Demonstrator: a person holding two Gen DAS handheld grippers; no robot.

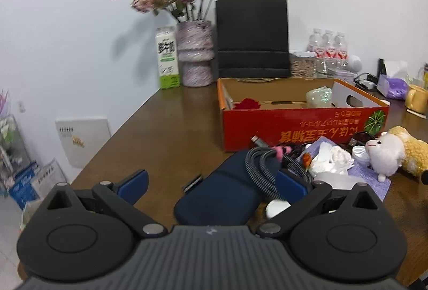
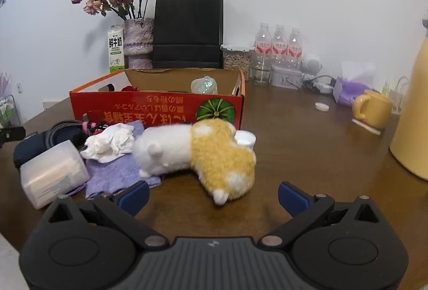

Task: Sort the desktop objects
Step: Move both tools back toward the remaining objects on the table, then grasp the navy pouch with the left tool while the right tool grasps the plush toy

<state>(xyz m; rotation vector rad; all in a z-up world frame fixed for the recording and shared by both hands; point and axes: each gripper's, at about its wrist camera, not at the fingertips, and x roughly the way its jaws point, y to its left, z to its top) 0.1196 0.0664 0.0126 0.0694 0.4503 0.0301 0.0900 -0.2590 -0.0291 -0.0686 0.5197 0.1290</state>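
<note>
Both tools spread wide: left tool point(image 1: 214, 183) over navy pouch point(image 1: 219, 199) under coiled cable point(image 1: 264, 167); right tool point(image 2: 214, 196) before plush dog point(image 2: 198, 153) on bench point(image 2: 307, 151), beside red box point(image 2: 157, 108).

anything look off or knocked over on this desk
Yes. The plush toy lies on its side by the red box, a clear plastic container is tipped over beside the purple cloth, and crumpled tissue sits loose on that cloth.
</note>
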